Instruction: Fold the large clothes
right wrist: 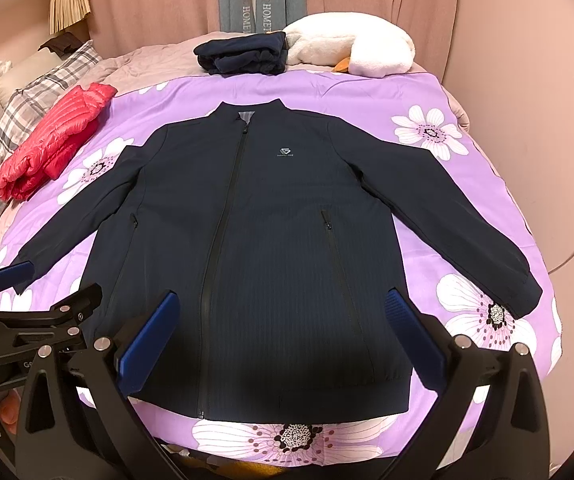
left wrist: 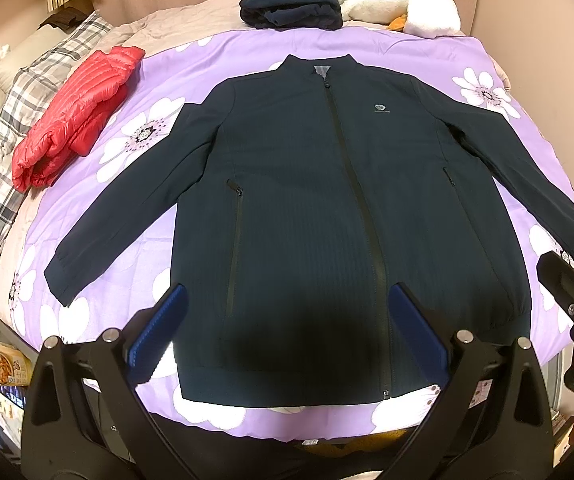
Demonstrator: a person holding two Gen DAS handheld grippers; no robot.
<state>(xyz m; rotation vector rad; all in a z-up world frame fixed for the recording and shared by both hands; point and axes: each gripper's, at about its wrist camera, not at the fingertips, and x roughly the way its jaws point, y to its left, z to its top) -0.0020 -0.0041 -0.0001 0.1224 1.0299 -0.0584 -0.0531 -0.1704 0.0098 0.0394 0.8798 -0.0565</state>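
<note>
Splayed left tongs [left wrist: 287,300] over flat, zipped navy jacket [left wrist: 307,184], sleeves outspread

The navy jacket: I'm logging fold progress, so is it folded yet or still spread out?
Spread out. The navy jacket lies flat, front up, on the purple floral quilt, zipped, both sleeves angled outward, hem unfolded.
</note>
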